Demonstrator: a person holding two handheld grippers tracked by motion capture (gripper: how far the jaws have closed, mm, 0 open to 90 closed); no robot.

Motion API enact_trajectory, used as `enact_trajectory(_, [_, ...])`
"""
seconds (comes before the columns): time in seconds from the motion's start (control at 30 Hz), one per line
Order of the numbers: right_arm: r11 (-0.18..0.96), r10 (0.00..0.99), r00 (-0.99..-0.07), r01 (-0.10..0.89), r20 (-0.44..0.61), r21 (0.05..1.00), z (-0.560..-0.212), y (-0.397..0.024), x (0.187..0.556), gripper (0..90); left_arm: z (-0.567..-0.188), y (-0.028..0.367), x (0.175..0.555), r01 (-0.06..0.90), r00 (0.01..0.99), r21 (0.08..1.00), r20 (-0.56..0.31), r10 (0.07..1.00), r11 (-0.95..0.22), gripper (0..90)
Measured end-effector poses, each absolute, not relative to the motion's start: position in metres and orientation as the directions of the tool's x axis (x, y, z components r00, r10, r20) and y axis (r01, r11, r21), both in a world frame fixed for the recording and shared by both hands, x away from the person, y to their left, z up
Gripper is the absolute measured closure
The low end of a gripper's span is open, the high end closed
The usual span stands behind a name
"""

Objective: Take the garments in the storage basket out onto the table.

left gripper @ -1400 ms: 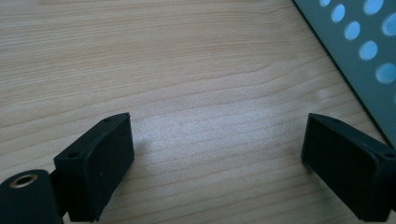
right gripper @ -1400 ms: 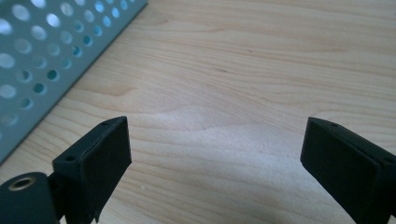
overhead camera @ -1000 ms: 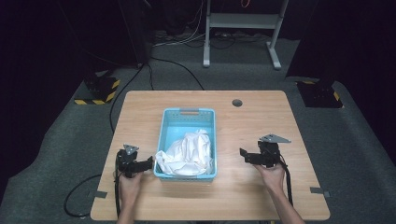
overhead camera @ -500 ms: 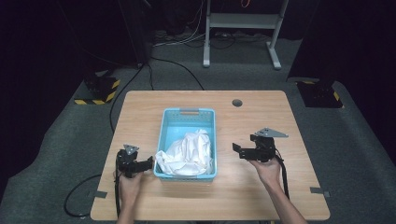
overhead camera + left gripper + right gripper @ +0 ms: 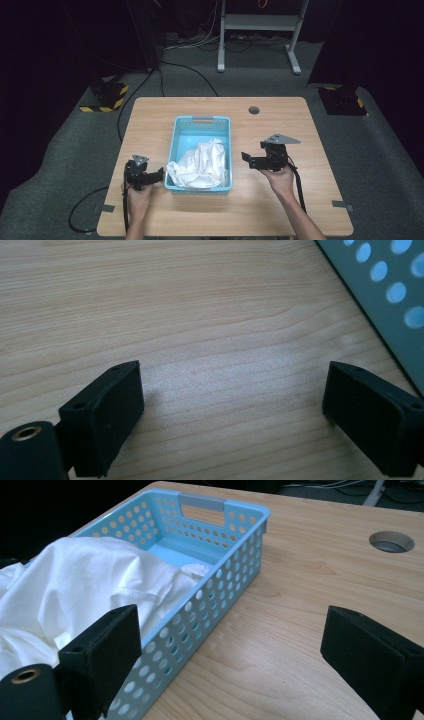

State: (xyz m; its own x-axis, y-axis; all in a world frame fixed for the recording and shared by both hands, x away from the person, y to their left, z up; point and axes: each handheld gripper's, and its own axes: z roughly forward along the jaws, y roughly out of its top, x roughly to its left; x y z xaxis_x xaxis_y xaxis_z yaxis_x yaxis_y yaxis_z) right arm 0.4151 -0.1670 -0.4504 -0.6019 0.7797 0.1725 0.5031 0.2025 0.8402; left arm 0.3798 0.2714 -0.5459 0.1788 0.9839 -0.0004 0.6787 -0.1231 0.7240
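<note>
Basket of white cloth between two open grippers

Basket of light blue perforated plastic stands in the middle of the wooden table, long side running near to far, with a grey handle at its far end. A crumpled white cloth fills its near half and spills a little over the near left rim.

The high view gives the layout: the left gripper lies low on the table just left of the basket's near corner, and the right gripper is held to the right of the basket, jaws pointing left toward it. The left gripper view adds what that one cannot: jaws spread wide over bare wood grain, nothing between them, with the basket's holed wall at the upper right. The right gripper view shows jaws equally wide and empty, the basket's right wall just ahead, the cloth heaped above the rim, and bare blue floor at the far end.

Open wood lies right of the basket, along the near edge and across the far strip, where a round cable hole sits. Grey carpet surrounds the table; cables, a white metal stand and yellow-black striped bases lie beyond in a dark room.
</note>
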Motion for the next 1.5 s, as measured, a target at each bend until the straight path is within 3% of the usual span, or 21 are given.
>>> enact_trajectory(0.53, [0.242,0.73,-0.666,0.462,0.154,0.853,-0.437,-0.131,0.421,9.6,-0.546,0.271,0.38,0.679,0.179,0.724,0.0,0.984,-0.123,9.7])
enact_trajectory(1.5, [0.324,0.657,-0.734,0.48,0.172,0.815,-0.446,-0.069,0.43,10.5,-0.546,0.271,0.38,0.679,0.179,0.724,0.0,0.984,-0.123,9.7])
